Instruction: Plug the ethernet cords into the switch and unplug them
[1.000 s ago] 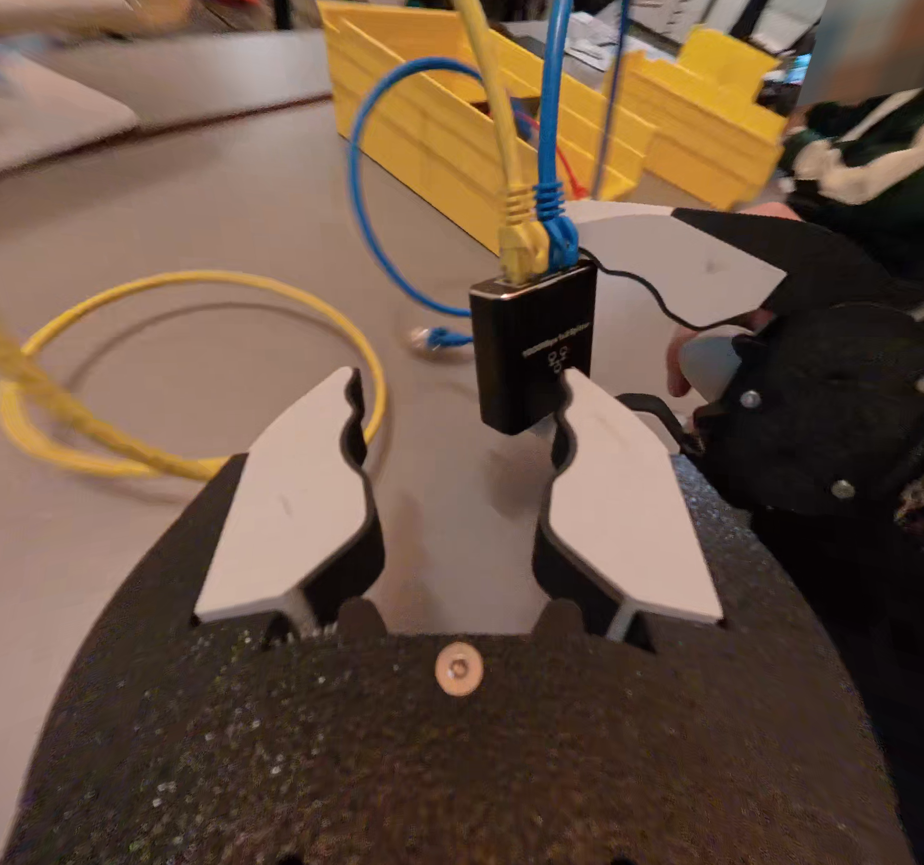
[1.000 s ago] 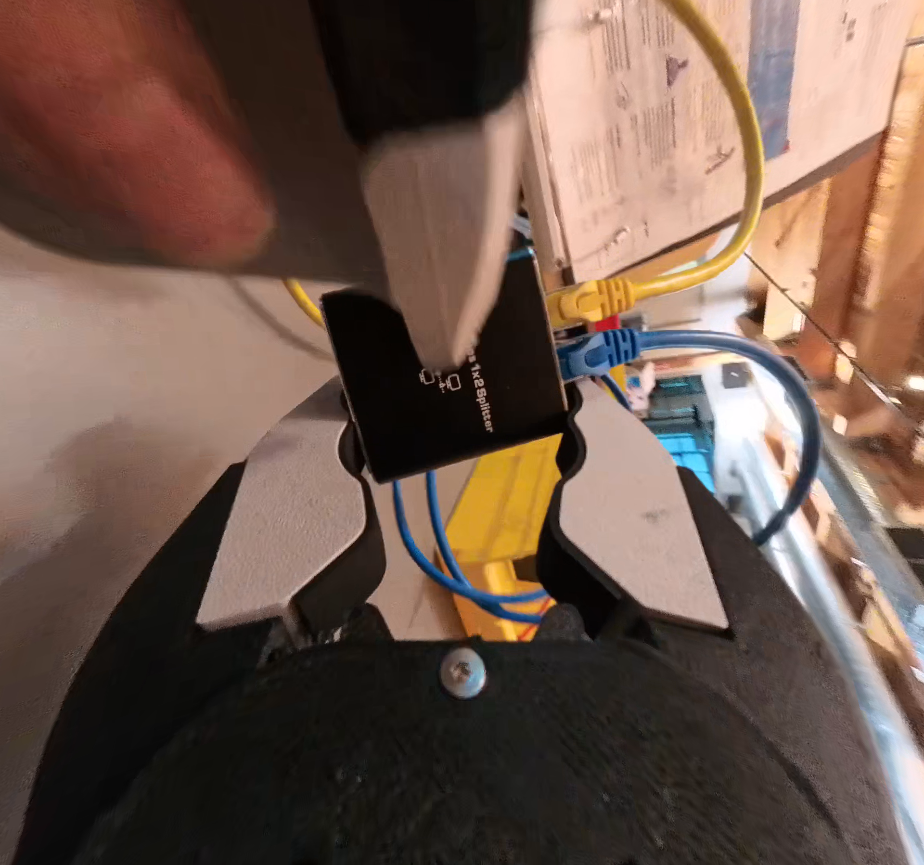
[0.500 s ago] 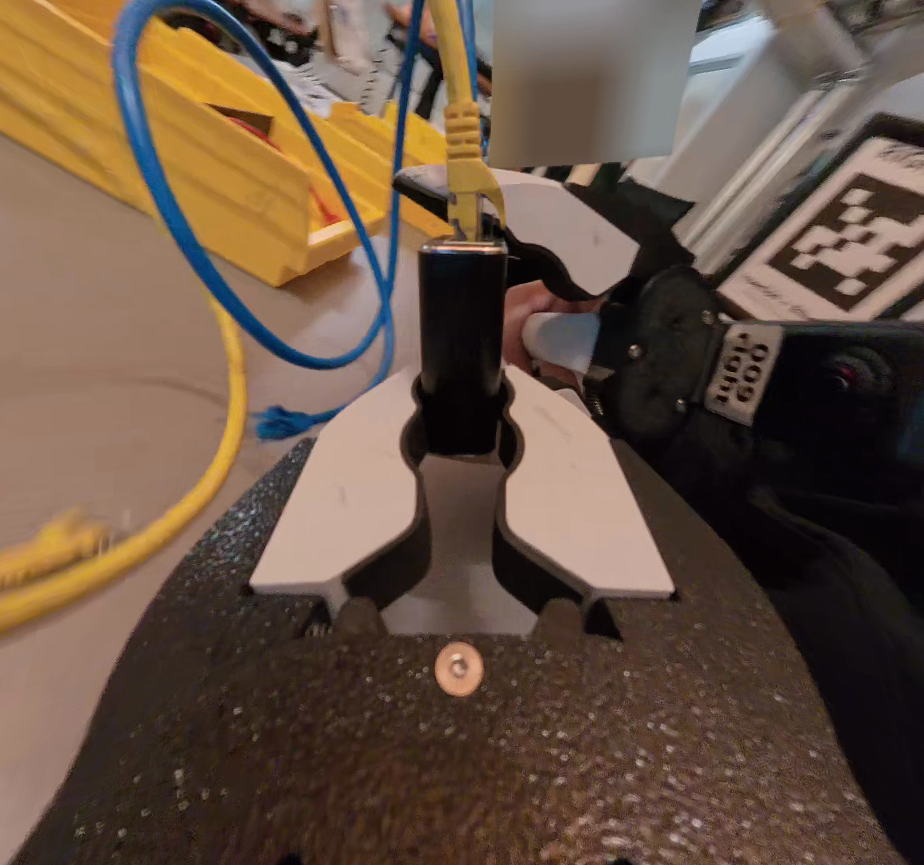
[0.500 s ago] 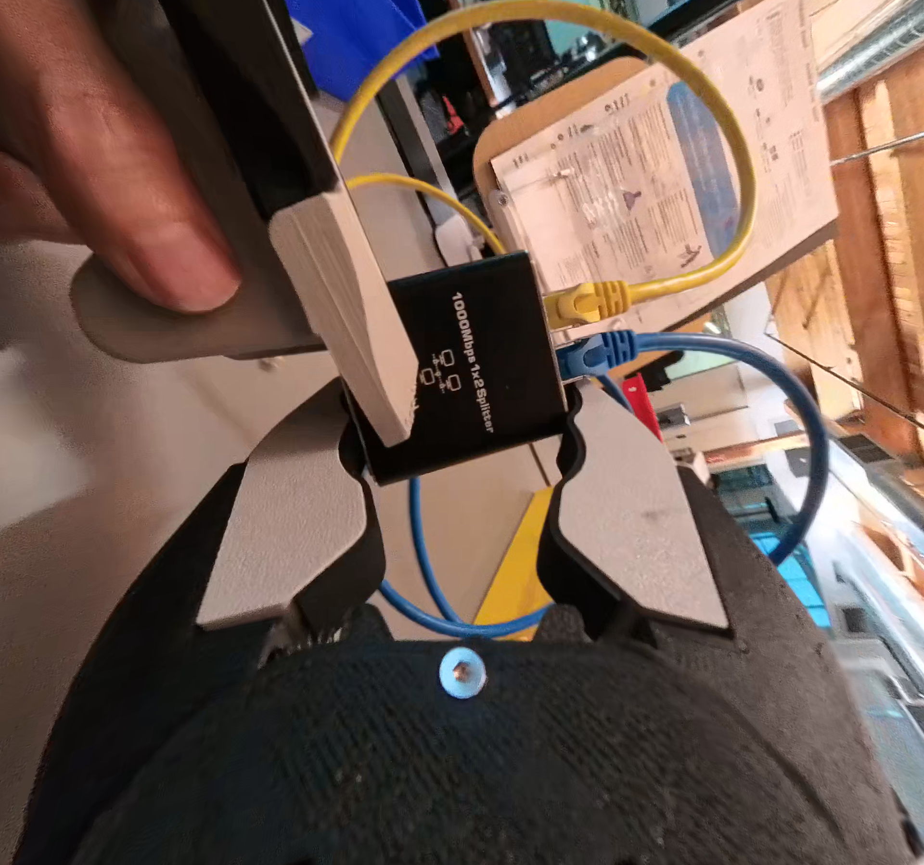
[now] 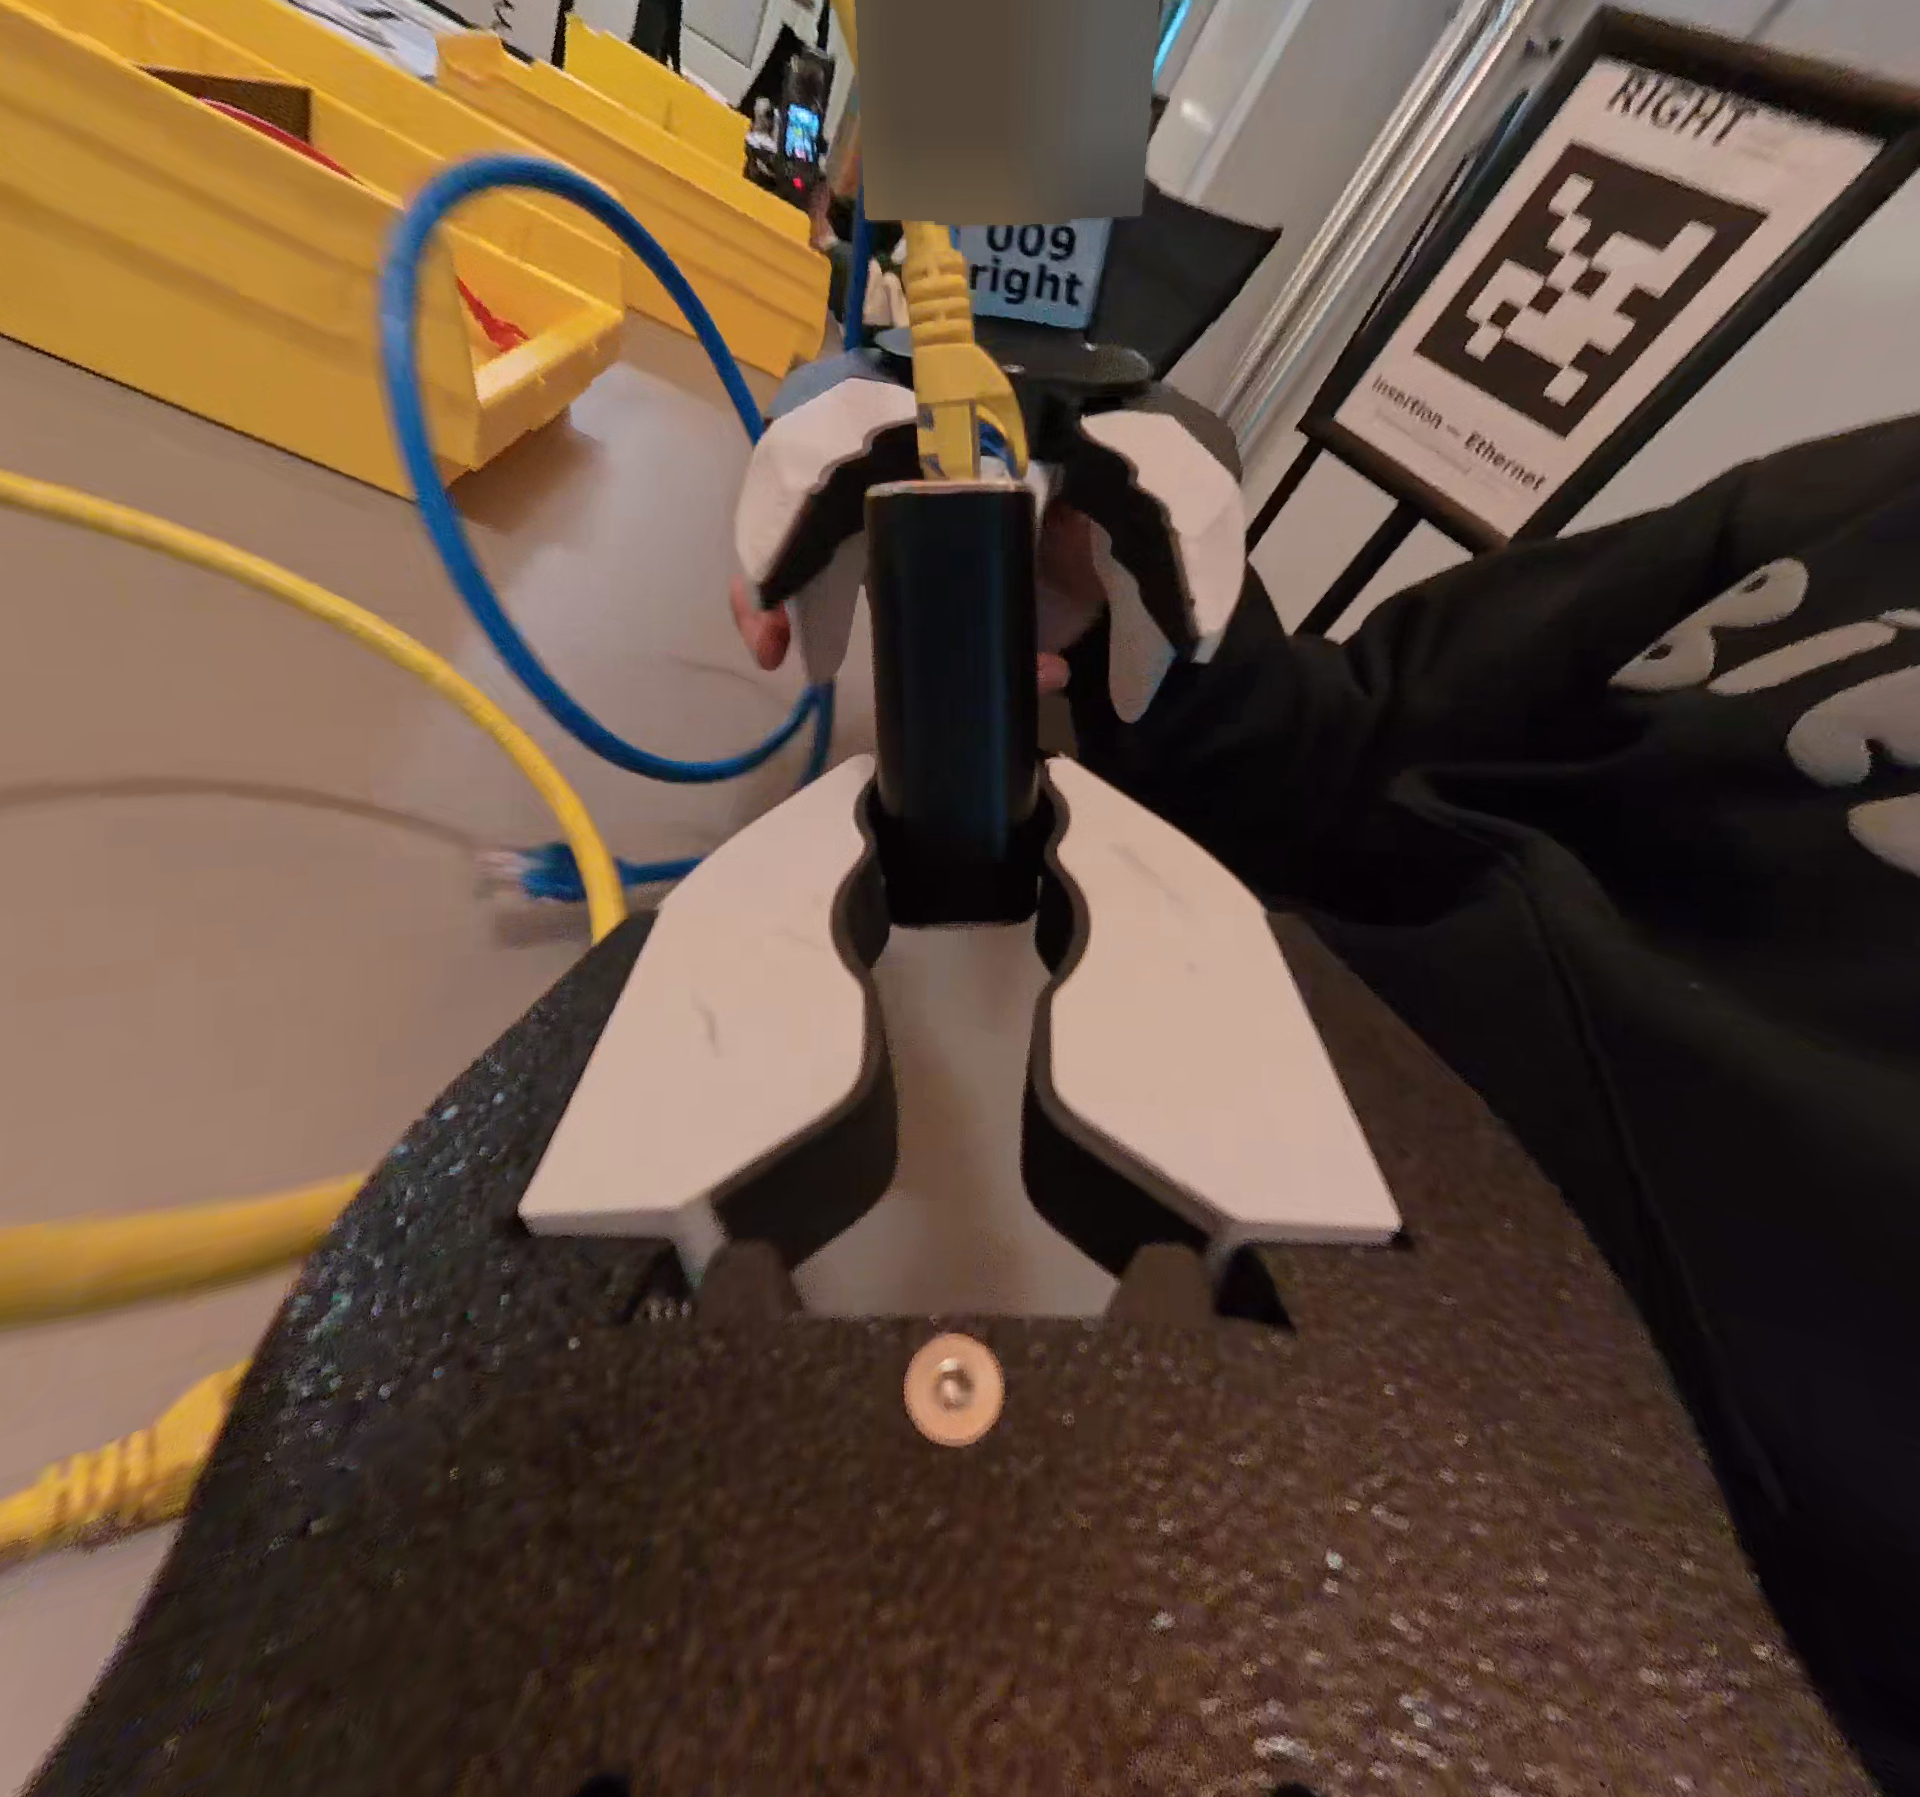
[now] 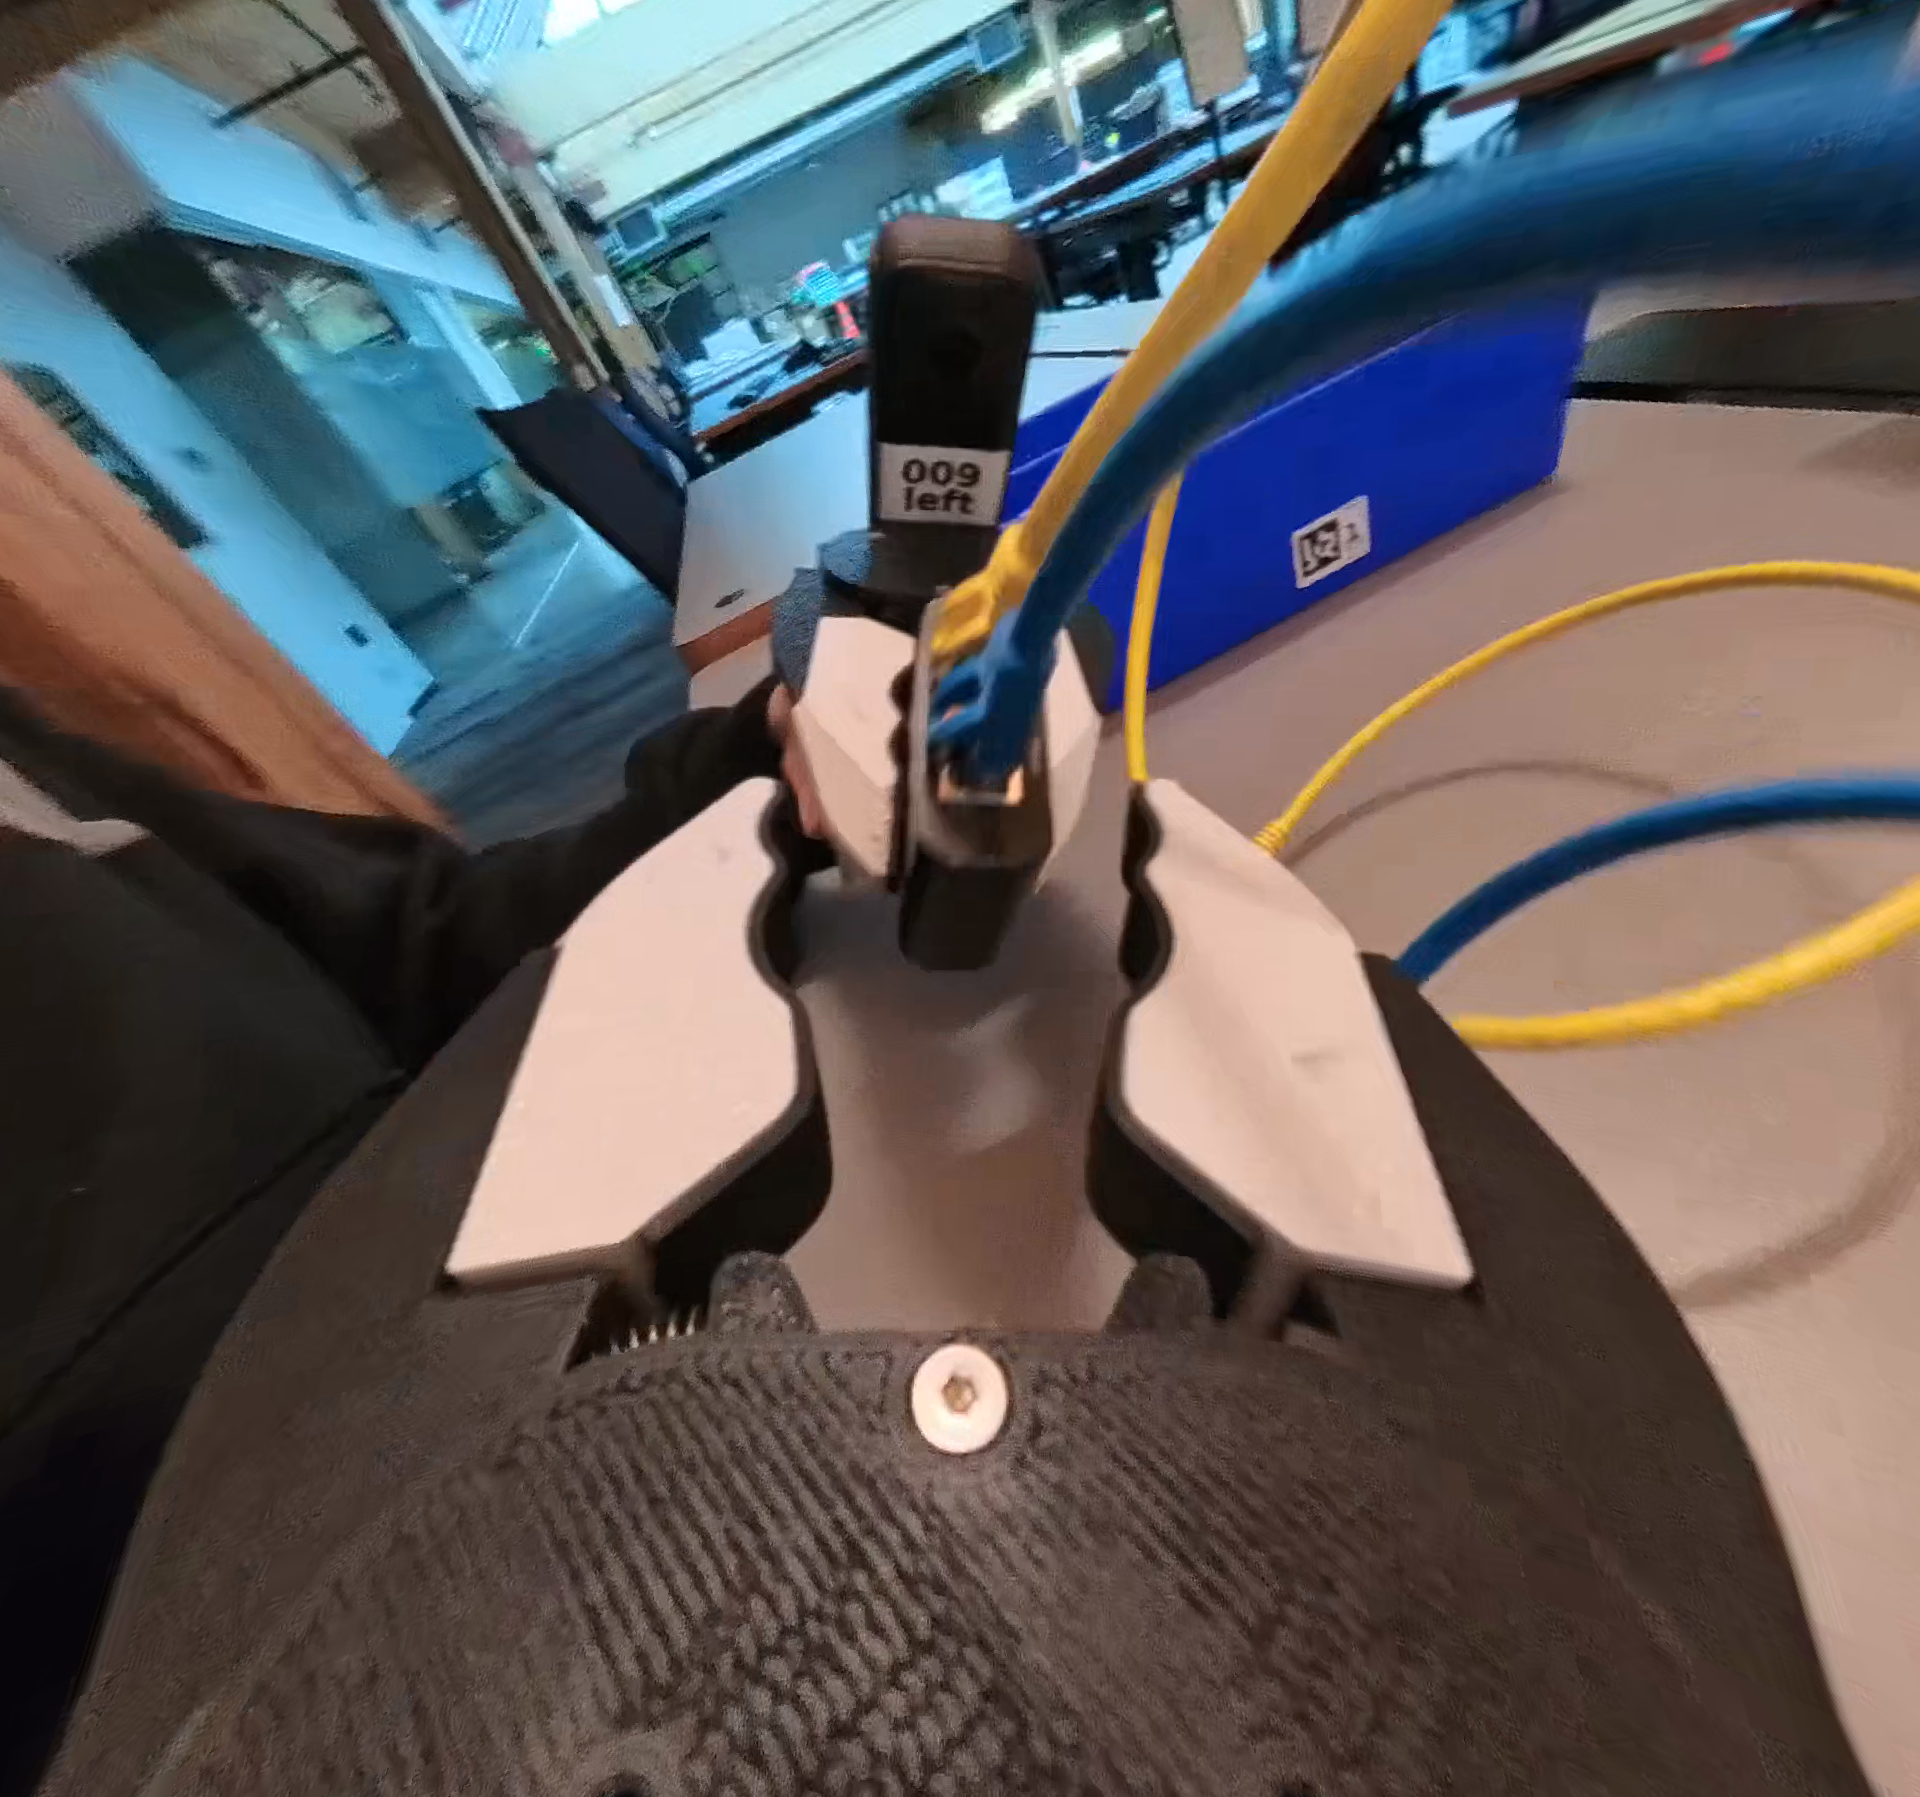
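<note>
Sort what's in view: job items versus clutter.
Job: black switch, held by left tool; yellow cord and blue cord plugged into it; right tool, open.
Clutter: yellow bins, blue bin, framed sign.

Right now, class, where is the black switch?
In the left wrist view, the black switch stands centre frame, clamped in the left tool, yellow plug on top.

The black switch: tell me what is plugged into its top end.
Two cords enter the switch: a yellow plug and a blue plug beside it. The ports themselves are hidden by the plugs. The left gripper clamps its lower end.
</note>
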`<state>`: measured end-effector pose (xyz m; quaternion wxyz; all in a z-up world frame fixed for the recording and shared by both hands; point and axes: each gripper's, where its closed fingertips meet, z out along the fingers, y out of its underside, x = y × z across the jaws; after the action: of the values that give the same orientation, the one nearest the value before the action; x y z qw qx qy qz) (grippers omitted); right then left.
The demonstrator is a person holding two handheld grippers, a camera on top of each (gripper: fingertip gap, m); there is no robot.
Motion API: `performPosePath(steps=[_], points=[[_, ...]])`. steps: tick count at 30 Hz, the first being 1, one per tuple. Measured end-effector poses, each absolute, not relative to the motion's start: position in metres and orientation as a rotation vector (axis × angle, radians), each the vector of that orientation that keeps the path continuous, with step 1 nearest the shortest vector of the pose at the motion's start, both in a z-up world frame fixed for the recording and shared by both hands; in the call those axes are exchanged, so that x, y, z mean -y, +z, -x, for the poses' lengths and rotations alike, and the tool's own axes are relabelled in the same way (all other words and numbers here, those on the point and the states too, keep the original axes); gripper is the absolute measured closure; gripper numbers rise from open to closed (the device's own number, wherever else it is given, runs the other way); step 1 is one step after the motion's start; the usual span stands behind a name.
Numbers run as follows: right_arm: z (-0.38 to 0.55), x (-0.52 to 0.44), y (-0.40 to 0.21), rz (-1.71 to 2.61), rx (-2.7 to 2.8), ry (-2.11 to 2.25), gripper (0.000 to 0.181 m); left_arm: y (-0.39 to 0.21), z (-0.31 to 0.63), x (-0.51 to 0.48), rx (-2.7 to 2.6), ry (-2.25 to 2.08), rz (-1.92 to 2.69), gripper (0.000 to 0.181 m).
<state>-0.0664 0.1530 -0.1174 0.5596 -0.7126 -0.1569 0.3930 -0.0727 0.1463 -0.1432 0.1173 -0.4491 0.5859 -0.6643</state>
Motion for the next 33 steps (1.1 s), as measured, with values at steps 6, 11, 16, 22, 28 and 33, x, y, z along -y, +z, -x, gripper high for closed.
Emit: performPosePath(steps=[6, 11, 16, 22, 28, 33], points=[[0.063, -0.154, -0.126, 1.721, 0.383, 0.973, 0.158, -0.145, 0.070, -0.147, -1.716, -1.897, 1.299, 0.158], [0.053, -0.160, -0.114, 1.585, 0.190, 1.132, 0.158, -0.131, 0.063, -0.153, -1.611, -1.850, 1.207, 0.156], [0.035, -0.169, -0.113, 1.483, -0.224, 1.489, 0.158, -0.109, 0.057, -0.168, -1.431, -1.391, 0.891, 0.125], [0.040, -0.166, -0.120, 1.507, -0.286, 1.573, 0.158, -0.130, 0.045, -0.158, -1.580, -0.897, 0.725, 0.098], [0.044, -0.165, -0.116, 1.509, -0.281, 1.532, 0.158, -0.124, 0.040, -0.163, -1.476, -0.936, 0.774, 0.115], [0.042, -0.166, -0.116, 1.533, -0.272, 1.468, 0.158, -0.127, 0.038, -0.164, -1.461, -0.985, 0.823, 0.115]])
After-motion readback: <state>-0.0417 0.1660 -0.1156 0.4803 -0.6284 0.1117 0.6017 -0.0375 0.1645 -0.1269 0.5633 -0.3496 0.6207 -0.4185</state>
